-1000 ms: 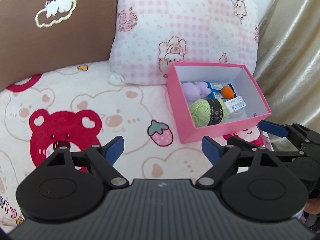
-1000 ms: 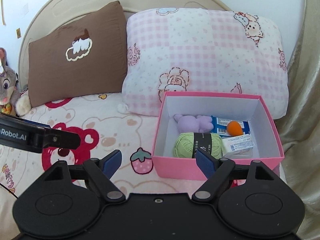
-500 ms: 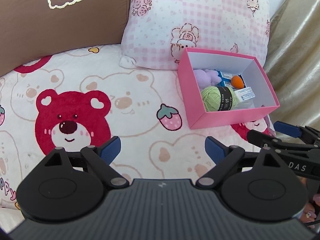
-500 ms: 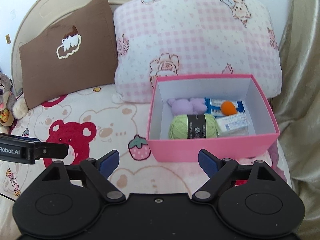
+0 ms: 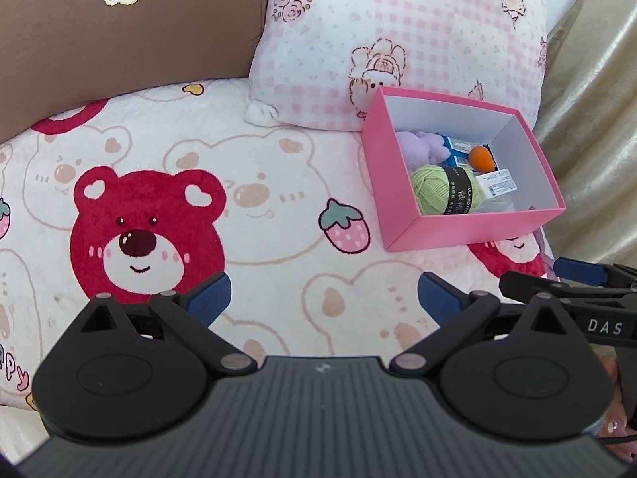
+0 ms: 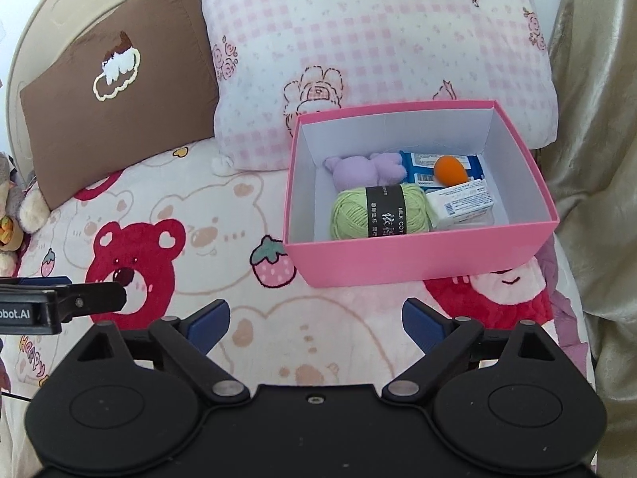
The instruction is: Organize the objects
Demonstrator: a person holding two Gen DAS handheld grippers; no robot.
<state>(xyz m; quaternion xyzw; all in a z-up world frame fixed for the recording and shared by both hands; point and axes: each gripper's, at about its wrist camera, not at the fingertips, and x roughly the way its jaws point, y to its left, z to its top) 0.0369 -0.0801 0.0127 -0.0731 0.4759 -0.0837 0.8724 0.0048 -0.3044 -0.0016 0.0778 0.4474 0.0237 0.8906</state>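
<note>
A pink box (image 6: 422, 259) stands on the bed against the pink checked pillow; it also shows in the left wrist view (image 5: 469, 231). Inside lie a green yarn ball (image 6: 378, 215), a purple plush (image 6: 358, 169), an orange egg-shaped sponge (image 6: 450, 169), a blue packet (image 6: 473, 161) and a white carton (image 6: 462, 203). My right gripper (image 6: 314, 320) is open and empty, in front of the box. My left gripper (image 5: 324, 298) is open and empty over the bear blanket, left of the box. The right gripper's fingers (image 5: 577, 271) show at the left view's right edge.
A brown pillow (image 6: 115, 83) and a pink checked pillow (image 6: 378, 47) lean on the headboard. A gold curtain (image 6: 597, 159) hangs to the right. Plush toys (image 6: 16, 215) sit at the far left. The bear blanket (image 5: 159, 207) covers the bed.
Both grippers have drawn back from the box and tilted down, so more blanket shows. Both stayed open and empty. The box contents have not moved.
</note>
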